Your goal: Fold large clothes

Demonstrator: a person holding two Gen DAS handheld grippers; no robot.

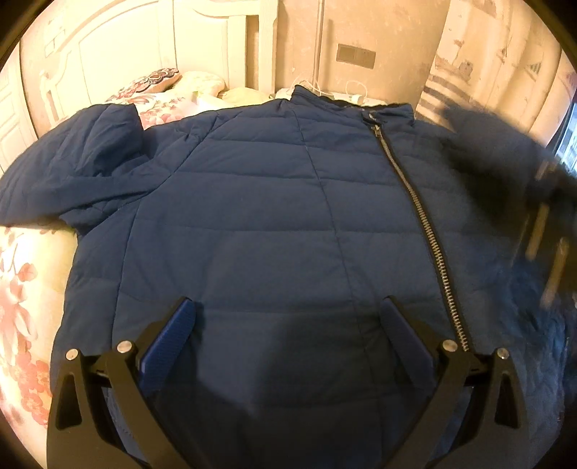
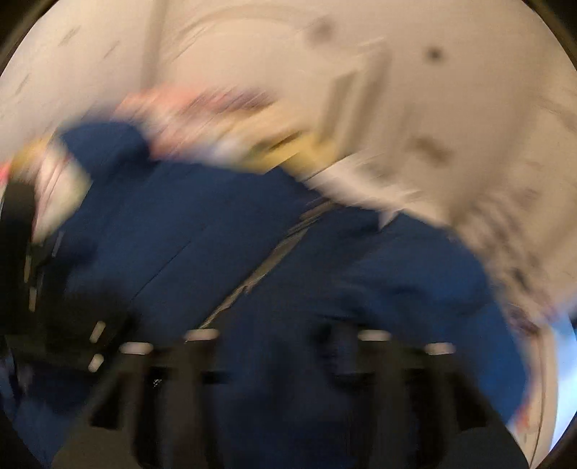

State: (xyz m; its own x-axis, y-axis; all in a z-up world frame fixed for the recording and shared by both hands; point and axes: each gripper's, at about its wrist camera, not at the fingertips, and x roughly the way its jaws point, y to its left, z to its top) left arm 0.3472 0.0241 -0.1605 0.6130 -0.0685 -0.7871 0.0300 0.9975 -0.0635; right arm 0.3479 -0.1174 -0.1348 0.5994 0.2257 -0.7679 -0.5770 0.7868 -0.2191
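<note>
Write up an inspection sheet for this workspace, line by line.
Surface: bed with floral sheet.
Job's things: blue quilted jacket spread flat, zipper closed, near sleeve bunched.
Clutter: pillows by the headboard.
Grippers: left gripper open above the hem; right gripper blurred, state unclear.
Cables: white cords behind the collar.
Surroundings: white headboard, worn wall.

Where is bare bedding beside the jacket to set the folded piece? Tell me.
Free: floral bedsheet left of the blue quilted jacket, below its bunched sleeve. Crowded: pillows beyond the collar; right side blurred, unclear.
</note>
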